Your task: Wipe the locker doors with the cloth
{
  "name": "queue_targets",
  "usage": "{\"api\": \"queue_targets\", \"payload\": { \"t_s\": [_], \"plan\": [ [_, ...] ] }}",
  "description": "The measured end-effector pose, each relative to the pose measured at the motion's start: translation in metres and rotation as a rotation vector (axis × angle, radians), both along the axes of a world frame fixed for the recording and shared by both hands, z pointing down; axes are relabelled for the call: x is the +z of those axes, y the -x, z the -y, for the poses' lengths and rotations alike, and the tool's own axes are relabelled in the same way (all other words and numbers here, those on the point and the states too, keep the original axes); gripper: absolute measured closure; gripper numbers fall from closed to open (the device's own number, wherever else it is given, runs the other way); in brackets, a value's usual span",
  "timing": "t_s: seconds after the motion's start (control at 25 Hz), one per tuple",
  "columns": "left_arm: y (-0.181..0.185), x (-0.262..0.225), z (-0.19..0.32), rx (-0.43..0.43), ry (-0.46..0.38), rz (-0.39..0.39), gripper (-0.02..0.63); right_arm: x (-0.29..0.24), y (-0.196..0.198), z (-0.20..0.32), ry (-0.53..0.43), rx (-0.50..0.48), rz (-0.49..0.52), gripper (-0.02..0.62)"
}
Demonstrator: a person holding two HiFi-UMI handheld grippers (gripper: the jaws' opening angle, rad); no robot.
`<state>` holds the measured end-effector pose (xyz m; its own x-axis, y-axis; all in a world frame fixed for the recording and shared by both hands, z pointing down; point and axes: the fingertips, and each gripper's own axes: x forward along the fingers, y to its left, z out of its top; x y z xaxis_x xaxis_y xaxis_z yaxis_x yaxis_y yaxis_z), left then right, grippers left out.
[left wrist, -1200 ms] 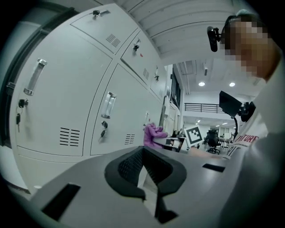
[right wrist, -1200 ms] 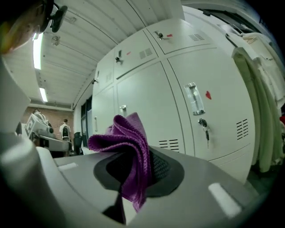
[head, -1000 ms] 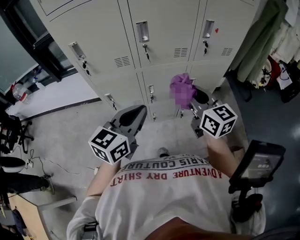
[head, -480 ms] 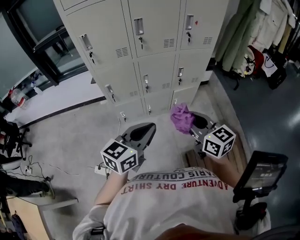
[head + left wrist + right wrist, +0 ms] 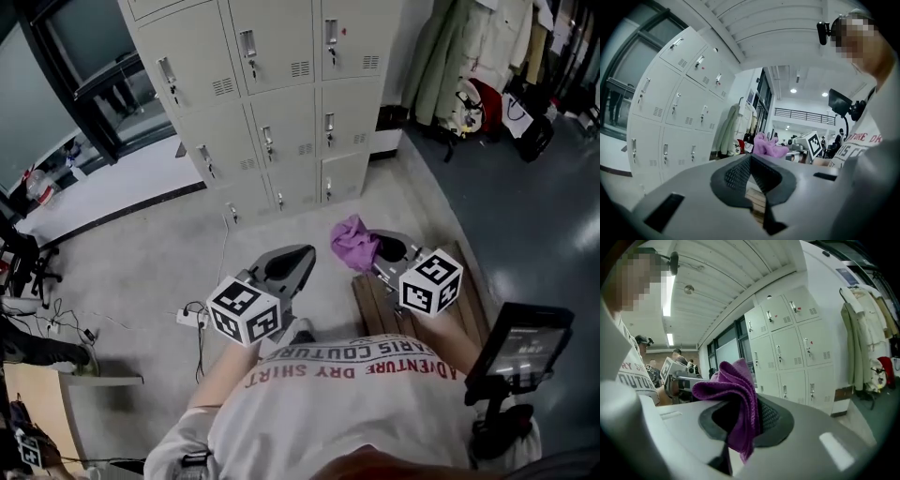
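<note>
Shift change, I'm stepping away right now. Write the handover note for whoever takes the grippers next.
Left gripper: jaws together, nothing between them.
Right gripper: shut on the purple cloth, which bunches out above the jaws.
Lockers: a stretch of floor away from both grippers. All doors look closed, and the cloth touches none.
Done: cloth is in hand. Whether any door has been wiped cannot be told.
Left: probably close the gap and wipe the doors.
</note>
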<state>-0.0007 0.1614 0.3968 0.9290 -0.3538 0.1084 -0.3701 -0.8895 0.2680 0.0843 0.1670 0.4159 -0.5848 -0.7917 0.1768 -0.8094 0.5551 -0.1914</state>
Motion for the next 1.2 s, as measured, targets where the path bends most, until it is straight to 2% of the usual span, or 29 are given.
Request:
{"api": "queue_targets", "payload": {
  "t_s": [0.24,0.44,0.68,0.96,1.2],
  "plan": [
    [-0.061,0.032,-0.169,0.088,0.041,0.026,0.604,0.032,-0.059,-0.164,0.072,0.068,0.037,0.535],
    [-0.076,0.002,-0.248,0.103,0.006,0.03,0.604,-0.001,-0.08,-0.248,0.014,0.119,0.06,0.535],
    [-0.066,-0.025,-0.297,0.054,-0.037,0.019,0.604,-0.031,-0.072,-0.309,-0.07,0.119,0.048,0.535],
    [-0.074,-0.04,-0.345,0.034,-0.081,0.027,0.604,-0.039,-0.081,-0.351,-0.088,0.104,0.035,0.537],
    [-0.061,-0.058,-0.345,0.029,-0.092,0.024,0.604,-0.064,-0.066,-0.354,-0.115,0.091,0.033,0.536]
  ]
}}
